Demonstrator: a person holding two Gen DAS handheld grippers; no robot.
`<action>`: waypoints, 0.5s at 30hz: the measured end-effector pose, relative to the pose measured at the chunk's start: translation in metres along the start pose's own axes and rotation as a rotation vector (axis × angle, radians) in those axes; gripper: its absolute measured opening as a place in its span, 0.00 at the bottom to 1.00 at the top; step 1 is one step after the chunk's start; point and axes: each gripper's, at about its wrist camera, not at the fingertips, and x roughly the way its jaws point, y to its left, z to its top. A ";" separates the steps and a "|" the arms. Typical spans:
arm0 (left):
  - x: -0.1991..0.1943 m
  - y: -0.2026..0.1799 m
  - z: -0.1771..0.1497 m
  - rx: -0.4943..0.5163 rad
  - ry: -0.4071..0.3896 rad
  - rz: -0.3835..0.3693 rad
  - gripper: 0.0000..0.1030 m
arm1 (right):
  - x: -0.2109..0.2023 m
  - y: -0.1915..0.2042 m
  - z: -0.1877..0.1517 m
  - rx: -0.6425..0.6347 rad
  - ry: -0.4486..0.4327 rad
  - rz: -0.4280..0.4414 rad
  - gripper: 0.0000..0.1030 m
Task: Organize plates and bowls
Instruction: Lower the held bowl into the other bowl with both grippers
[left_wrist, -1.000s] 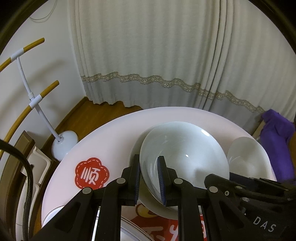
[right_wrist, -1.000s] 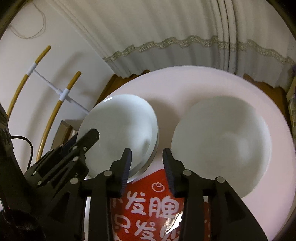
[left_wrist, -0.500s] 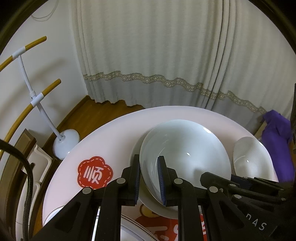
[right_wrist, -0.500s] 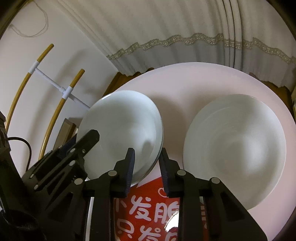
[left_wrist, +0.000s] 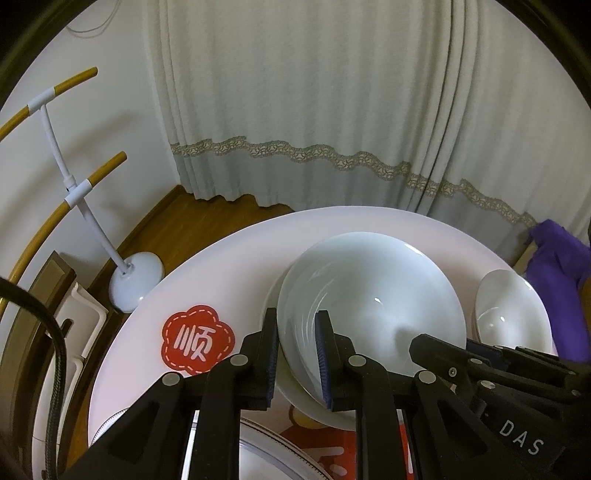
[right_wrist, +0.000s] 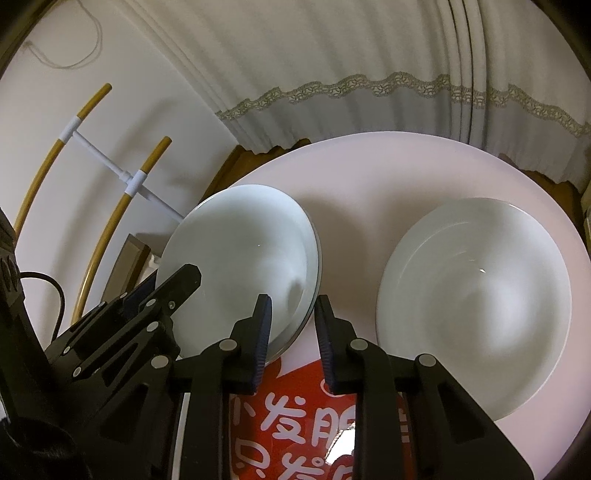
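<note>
Round, smooth pale-pink desk (left_wrist: 229, 266) with red paper stickers (left_wrist: 198, 340). Glossy white bowl (left_wrist: 369, 306) sits tilted on a white plate (left_wrist: 317, 404) at the desk's middle. A second glazed bowl (right_wrist: 472, 291) lies to the right.

Left tongs (left_wrist: 296, 356), black with ribbed blue pads, opening slightly, pinching the bowl's near rim. Right tongs (right_wrist: 293, 334) closing, narrow gap, astride the bowl and plate edge; contact unclear.
</note>
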 end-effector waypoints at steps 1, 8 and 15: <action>-0.001 0.000 0.000 0.000 0.000 0.001 0.17 | 0.000 0.000 0.000 -0.002 0.000 -0.002 0.23; -0.005 0.000 0.000 -0.005 -0.003 0.010 0.18 | 0.000 0.002 0.001 -0.006 -0.001 -0.012 0.22; -0.010 0.002 -0.002 -0.014 0.002 0.021 0.20 | 0.001 0.003 0.002 -0.005 -0.005 -0.021 0.22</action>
